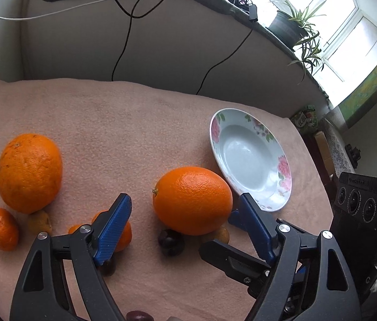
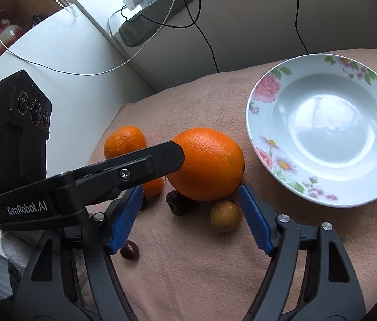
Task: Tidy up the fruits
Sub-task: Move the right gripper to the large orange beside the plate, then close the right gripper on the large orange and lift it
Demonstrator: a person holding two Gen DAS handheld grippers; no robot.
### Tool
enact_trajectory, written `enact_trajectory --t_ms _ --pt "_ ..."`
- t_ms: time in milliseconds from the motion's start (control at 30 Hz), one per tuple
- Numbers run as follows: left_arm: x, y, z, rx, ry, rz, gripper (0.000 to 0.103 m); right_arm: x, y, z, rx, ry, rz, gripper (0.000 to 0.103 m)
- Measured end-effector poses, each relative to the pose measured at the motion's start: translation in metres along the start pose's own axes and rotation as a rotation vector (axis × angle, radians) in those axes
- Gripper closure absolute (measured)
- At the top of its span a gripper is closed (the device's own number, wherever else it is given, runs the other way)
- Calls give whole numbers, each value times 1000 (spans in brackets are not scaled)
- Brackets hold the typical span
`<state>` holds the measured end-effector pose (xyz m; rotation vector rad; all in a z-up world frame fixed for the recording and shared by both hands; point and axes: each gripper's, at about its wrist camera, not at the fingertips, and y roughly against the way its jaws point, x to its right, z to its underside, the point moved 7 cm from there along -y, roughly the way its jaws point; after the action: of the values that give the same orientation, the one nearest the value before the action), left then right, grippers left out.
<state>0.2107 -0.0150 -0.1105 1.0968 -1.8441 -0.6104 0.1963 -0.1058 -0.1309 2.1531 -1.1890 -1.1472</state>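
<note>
A big orange (image 1: 192,200) lies on the pink cloth beside an empty flowered plate (image 1: 249,157). My left gripper (image 1: 185,208) is open, its blue pads either side of that orange, just short of it. A second big orange (image 1: 29,172), mandarins (image 1: 1,228) and small dark and yellow fruits lie to the left. In the right wrist view my right gripper (image 2: 191,200) is open and empty, near the same orange (image 2: 207,164), a dark fruit (image 2: 177,203) and a small yellow fruit (image 2: 225,216). The plate (image 2: 265,91) is to its right.
The pink cloth (image 1: 108,123) covers the table, ending at a beige wall with hanging black cables (image 1: 124,26). Potted plants (image 1: 300,26) stand on the windowsill at the right. The left gripper's body (image 2: 81,182) crosses the right wrist view's left side.
</note>
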Motion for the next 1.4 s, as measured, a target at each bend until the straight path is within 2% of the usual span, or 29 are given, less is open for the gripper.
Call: enact_trajectory --t_ms 300,433,500,1000,1400 --pt "0 -16 -4 -82 -45 9 27 3 -12 -7 10 18 54 30" --pt "1 -19 -4 -101 -26 60 34 7 -14 -7 11 20 75 31" --pt "2 -18 -3 -97 -36 55 34 8 -15 -7 10 17 83 34" --pt "7 3 -5 -28 -74 4 35 -4 -7 -10 49 42 42 35" --pt "42 11 -11 16 -107 40 36 3 28 -21 103 32 45 35"
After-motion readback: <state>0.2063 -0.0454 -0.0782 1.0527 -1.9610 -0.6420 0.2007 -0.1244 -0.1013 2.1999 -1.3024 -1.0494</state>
